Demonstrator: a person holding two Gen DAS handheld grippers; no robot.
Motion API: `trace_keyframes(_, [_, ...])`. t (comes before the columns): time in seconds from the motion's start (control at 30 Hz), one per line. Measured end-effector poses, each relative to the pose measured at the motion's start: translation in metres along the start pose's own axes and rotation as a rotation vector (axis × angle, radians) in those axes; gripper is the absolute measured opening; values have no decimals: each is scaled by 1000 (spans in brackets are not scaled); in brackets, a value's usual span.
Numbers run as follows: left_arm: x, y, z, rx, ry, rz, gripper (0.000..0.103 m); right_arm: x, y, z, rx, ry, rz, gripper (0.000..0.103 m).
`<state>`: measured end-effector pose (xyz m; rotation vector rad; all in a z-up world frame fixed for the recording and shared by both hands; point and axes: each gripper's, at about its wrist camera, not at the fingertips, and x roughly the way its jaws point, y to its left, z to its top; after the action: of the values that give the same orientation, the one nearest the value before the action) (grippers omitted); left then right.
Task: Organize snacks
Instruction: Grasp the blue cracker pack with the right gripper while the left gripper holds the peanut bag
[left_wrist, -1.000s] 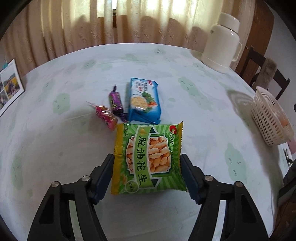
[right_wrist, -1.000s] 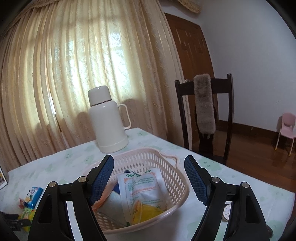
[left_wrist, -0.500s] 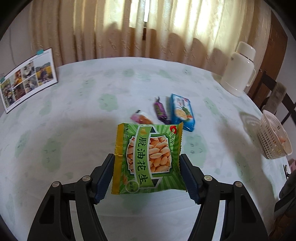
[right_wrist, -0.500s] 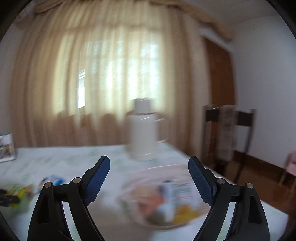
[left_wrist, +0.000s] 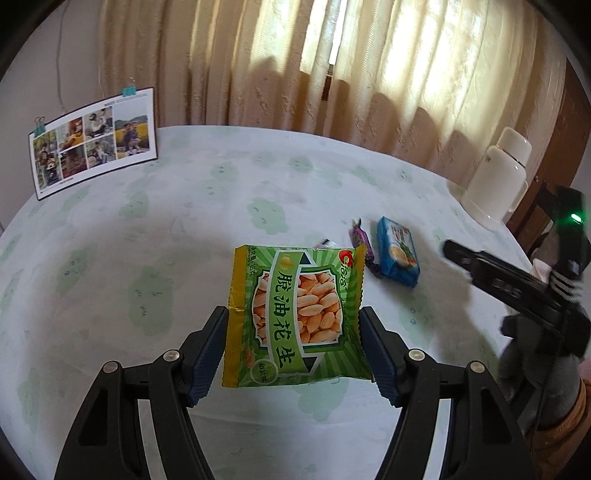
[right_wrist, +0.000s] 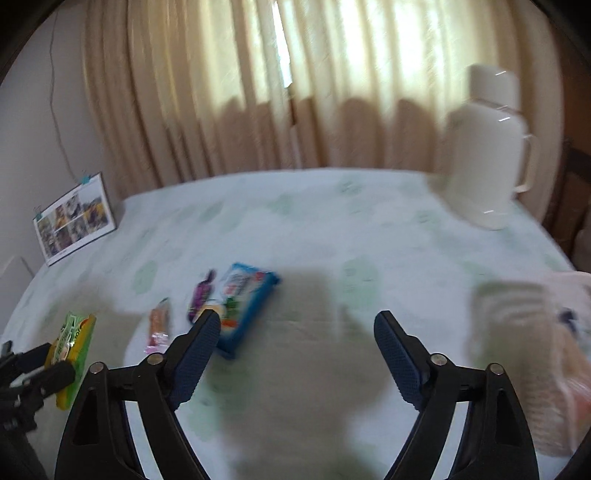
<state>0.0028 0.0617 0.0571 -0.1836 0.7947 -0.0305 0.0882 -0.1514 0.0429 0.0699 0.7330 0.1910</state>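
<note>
My left gripper (left_wrist: 293, 350) is shut on a green peanut packet (left_wrist: 297, 314) and holds it above the table. It also shows in the right wrist view (right_wrist: 72, 350) at the far left. A blue cracker pack (left_wrist: 397, 251), a purple candy (left_wrist: 362, 245) and a pink candy (right_wrist: 159, 325) lie on the tablecloth; the pink one is mostly hidden behind the packet in the left wrist view. My right gripper (right_wrist: 297, 334) is open and empty above the table, just right of the blue pack (right_wrist: 245, 302). The pink basket (right_wrist: 535, 350) is blurred at the right.
A white thermos (left_wrist: 496, 177) stands at the table's far right, also in the right wrist view (right_wrist: 487, 147). A photo sheet (left_wrist: 92, 140) leans at the far left by the curtain. The right gripper's body (left_wrist: 517, 288) is at the right of the left wrist view.
My left gripper has lifted and pulled back with the peanut packet. My right gripper has swung left from over the basket to over the table, near the blue pack.
</note>
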Motion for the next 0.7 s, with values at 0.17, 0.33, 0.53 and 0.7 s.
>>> trace_keyframes(0.17, [-3, 1, 0, -10, -10, 2, 67, 37, 26, 9, -48, 77, 58, 70])
trace_keyframes(0.33, [-2, 3, 0, -15, -2, -9, 67, 67, 37, 8, -62, 135, 59, 55])
trace_keyframes(0.53, [-2, 4, 1, -19, -2, -13, 67, 72, 42, 7, -86, 135, 45, 50])
trace_keyframes(0.7, [-2, 4, 0, -20, -2, -11, 67, 65, 39, 6, -72, 123, 39, 45])
